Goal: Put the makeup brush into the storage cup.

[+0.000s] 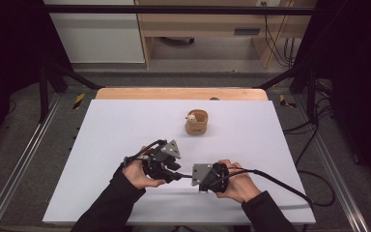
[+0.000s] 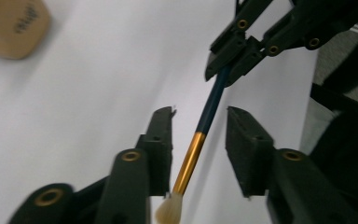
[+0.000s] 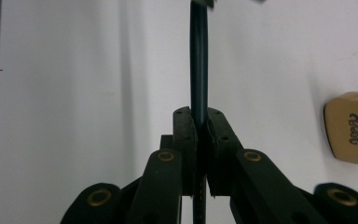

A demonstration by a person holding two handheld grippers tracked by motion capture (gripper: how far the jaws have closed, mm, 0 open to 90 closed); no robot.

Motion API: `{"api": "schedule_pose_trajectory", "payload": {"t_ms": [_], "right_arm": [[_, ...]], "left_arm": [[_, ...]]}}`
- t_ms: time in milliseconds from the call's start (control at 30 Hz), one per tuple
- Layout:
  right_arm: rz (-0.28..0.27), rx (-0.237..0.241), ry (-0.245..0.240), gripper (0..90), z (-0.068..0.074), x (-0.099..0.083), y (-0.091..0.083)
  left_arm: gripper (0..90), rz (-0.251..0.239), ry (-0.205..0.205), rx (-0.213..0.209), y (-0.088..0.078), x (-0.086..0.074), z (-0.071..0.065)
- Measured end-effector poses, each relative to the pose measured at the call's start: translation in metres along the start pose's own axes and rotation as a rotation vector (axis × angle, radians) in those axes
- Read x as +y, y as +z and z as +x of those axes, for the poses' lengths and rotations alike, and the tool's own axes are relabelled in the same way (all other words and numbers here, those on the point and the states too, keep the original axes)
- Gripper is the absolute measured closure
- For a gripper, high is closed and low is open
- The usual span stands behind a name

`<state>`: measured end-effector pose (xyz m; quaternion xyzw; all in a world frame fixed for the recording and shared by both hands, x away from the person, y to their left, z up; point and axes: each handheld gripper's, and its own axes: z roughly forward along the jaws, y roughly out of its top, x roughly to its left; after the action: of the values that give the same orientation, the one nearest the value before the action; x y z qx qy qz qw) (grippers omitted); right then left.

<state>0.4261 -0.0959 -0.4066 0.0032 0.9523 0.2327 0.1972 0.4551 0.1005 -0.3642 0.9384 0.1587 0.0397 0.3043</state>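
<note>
Across the tabletop lies a white sheet (image 1: 125, 145), with a strip of bare wood (image 1: 181, 93) at its far edge; beyond it I see grey floor, a white panel and wooden furniture (image 1: 212, 24). Black frame bars flank the table. A tan cup (image 1: 196, 123) stands on the sheet's far half, well apart from my hands; dark script is printed on its side, too blurred to read. Near the front edge, my right gripper (image 3: 200, 126) pinches the dark blue handle of a paintbrush (image 2: 205, 121), jaws pressed on it. My left gripper (image 2: 199, 130) has its jaws spread on either side of the brush's gold ferrule, with pale bristles below.
</note>
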Motion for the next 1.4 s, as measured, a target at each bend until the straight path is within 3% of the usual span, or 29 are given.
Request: {"api": "schedule_pose_trajectory", "payload": {"t_ms": [33,67,267,467,667,933,1100,1400], "right_arm": [[-0.001,-0.004,0.01,84.6,-0.001,-0.001,0.0],[-0.004,-0.007,0.022,84.5,-0.002,-0.003,0.0],[0.004,-0.026,0.075,84.5,-0.008,-0.013,-0.002],[0.003,-0.039,0.115,84.5,-0.012,-0.024,-0.004],[-0.022,-0.059,0.161,84.5,-0.013,-0.033,-0.008],[-0.062,-0.088,0.223,84.5,-0.014,-0.041,-0.008],[-0.089,-0.1,0.285,84.4,-0.012,-0.042,-0.005],[-0.189,-0.104,0.382,84.4,-0.009,-0.049,0.0]], "left_arm": [[56.6,-0.031,-0.023,0.015,-0.002,-0.002,0.0],[53.0,-0.037,-0.012,0.031,-0.007,-0.004,0.003],[33.8,-0.122,-0.081,0.11,-0.024,-0.017,0.012],[24.4,-0.203,-0.152,0.147,-0.03,-0.034,0.015],[21.0,-0.252,-0.212,0.177,-0.031,-0.051,0.016],[17.5,-0.302,-0.253,0.193,-0.024,-0.067,0.011],[15.7,-0.346,-0.287,0.216,-0.02,-0.071,0.011],[15.5,-0.433,-0.337,0.222,-0.018,-0.079,0.011]]}}
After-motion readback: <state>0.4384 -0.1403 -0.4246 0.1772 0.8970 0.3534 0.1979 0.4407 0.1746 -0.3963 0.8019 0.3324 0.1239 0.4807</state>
